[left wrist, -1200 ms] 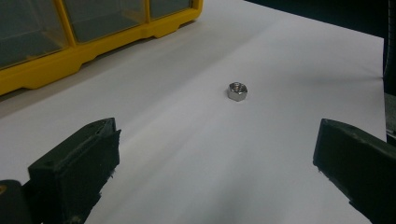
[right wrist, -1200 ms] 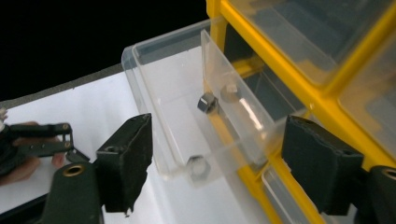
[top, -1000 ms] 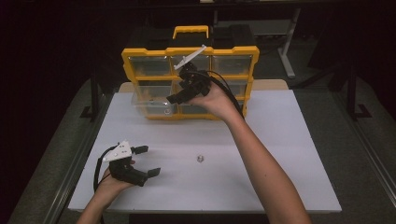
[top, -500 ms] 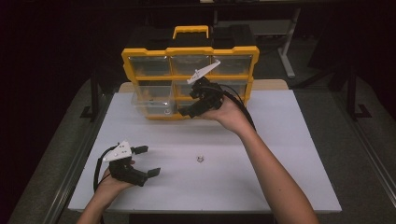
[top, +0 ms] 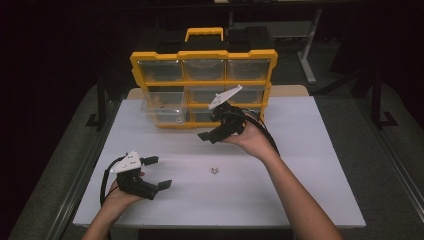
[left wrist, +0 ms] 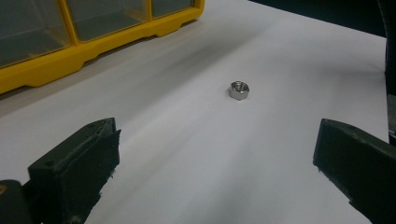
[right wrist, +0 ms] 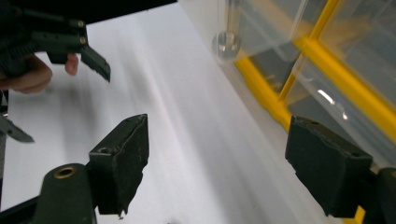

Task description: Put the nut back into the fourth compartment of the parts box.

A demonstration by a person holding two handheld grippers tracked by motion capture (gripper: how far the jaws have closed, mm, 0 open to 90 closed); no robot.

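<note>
**Nut alone on the mat, both tongs wide**

Nut (top: 213,169) lies by itself just below the middle of the high view, on the white table (top: 310,190), apart from both tools; in the left gripper view it sits ahead of the jaws, slightly above centre, flat on one face.

Nearest, at the lower left, the left gripper (top: 156,172) rests low over the table with its jaws spread wide and empty, aimed toward the nut, probably so a short reach would bring it in.

Farther up, near the middle, the right gripper (top: 209,131) is held above the table, jaws likewise wide with nothing between them, just in front of the yellow organizer (top: 202,54).

At the organizer's lower left a clear drawer (top: 162,111) juts out, seemingly left open to give or take small parts; something small lies inside, too blurred to name.
</note>
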